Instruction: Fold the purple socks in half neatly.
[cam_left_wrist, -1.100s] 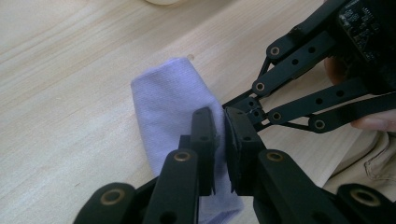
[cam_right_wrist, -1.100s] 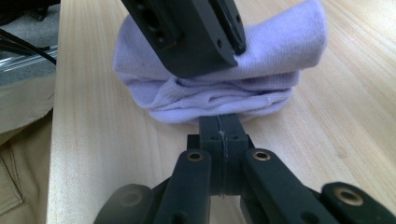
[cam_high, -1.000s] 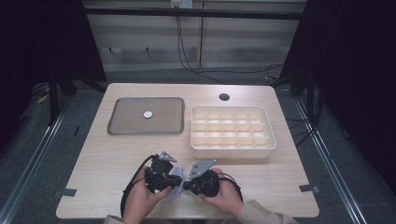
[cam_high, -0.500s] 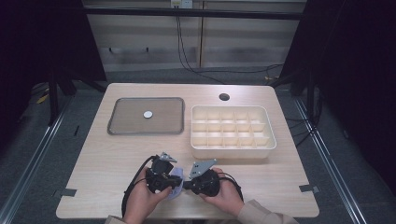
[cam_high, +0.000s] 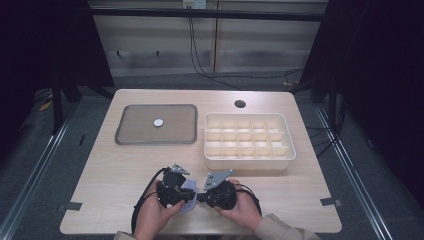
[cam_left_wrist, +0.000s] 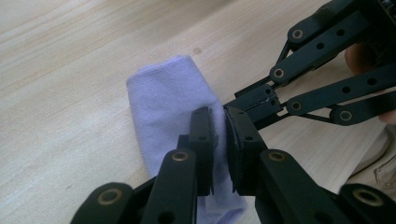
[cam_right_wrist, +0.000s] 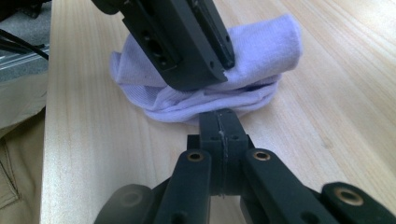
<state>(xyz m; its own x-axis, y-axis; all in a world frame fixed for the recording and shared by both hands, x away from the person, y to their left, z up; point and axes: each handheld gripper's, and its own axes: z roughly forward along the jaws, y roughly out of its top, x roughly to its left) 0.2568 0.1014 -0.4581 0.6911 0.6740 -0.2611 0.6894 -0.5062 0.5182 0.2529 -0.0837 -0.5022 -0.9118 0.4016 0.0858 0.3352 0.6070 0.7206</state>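
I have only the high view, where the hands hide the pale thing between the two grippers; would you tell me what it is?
Observer: It is a lilac cloth, folded over and lying on the wooden table.
Operator: Thank you. Does the left gripper hold it?
Observer: Yes, the left gripper is pinched on a fold of it, with fabric between its fingers.
Operator: And the right one?
Observer: The right gripper has its fingers pressed together, tips at the cloth's edge. Whether they catch any fabric I cannot tell.
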